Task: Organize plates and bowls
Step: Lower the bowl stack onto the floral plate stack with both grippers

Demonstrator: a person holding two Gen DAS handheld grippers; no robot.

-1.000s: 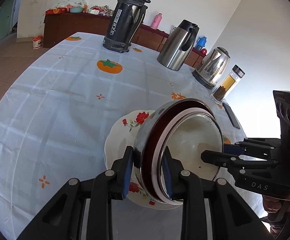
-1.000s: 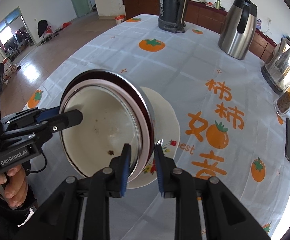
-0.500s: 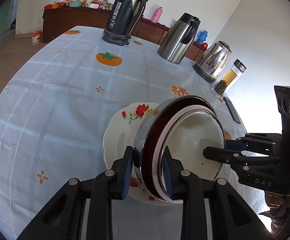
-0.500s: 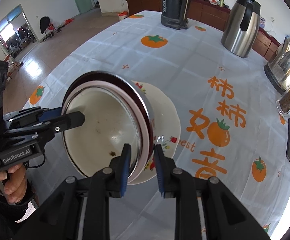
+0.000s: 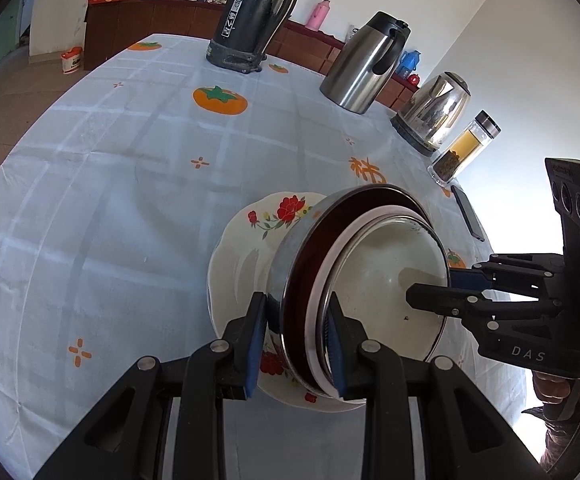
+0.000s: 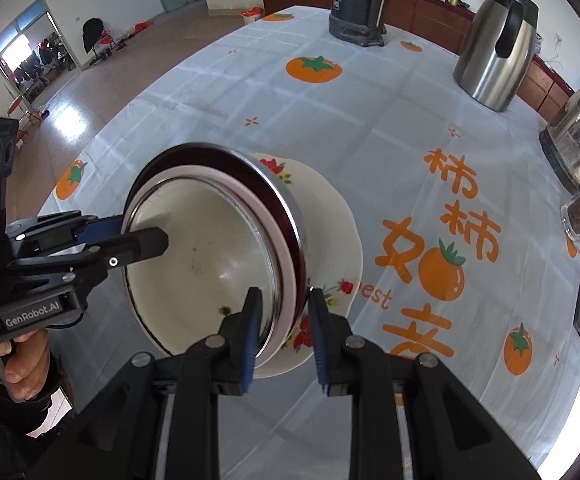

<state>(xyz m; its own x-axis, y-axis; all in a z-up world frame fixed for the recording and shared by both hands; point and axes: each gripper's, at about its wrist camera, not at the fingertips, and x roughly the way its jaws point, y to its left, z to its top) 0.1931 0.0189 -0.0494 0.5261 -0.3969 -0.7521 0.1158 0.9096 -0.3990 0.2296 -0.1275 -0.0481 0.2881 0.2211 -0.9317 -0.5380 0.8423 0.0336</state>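
While both grippers pinch opposite rims, the nested bowls ride tilted directly over the floral plate! Left gripper is clamped on the near rim, right gripper likewise on the far side. Plate lies just beneath, so lowering looks like the call.

Shiny steel bowl, glossy glazed floral plate, matt creased tablecloth.
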